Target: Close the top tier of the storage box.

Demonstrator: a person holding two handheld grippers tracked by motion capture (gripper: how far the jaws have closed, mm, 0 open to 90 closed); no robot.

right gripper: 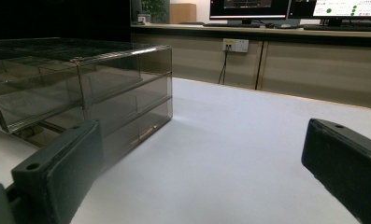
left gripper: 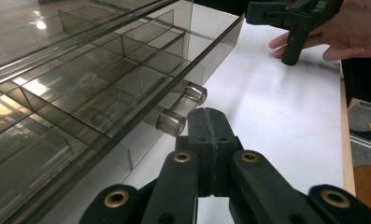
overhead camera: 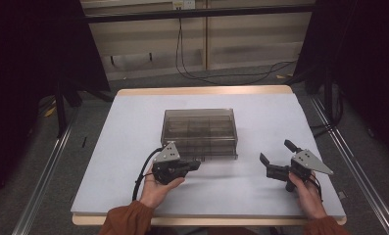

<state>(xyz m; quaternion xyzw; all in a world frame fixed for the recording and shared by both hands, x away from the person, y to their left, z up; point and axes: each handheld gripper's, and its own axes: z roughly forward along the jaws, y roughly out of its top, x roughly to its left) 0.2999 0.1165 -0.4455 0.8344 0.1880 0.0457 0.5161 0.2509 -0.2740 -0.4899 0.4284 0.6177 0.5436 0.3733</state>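
1. Nearest the person's side of the counter [overhead camera: 260, 105], the left gripper [left gripper: 206, 122] has its fingers pressed together, holding nothing, just beside the two round knobs [left gripper: 171, 122] of a drawer; the right gripper [overhead camera: 276, 157] rests well apart to the right, its fingers spread wide and empty.
2. Those knobs look the best place to take hold: small, smooth and probably slippery, so a pinch should sit squarely on one (a straight pull seems wise).
3. Farther back, mid-counter, stands the drawer organizer [overhead camera: 200, 132]: smoky see-through plastic, stiff, likely light and brittle, so it may slide when a drawer is tugged.
4. Its low drawers are split by thin dividers, and the compartments that can be seen appear empty.
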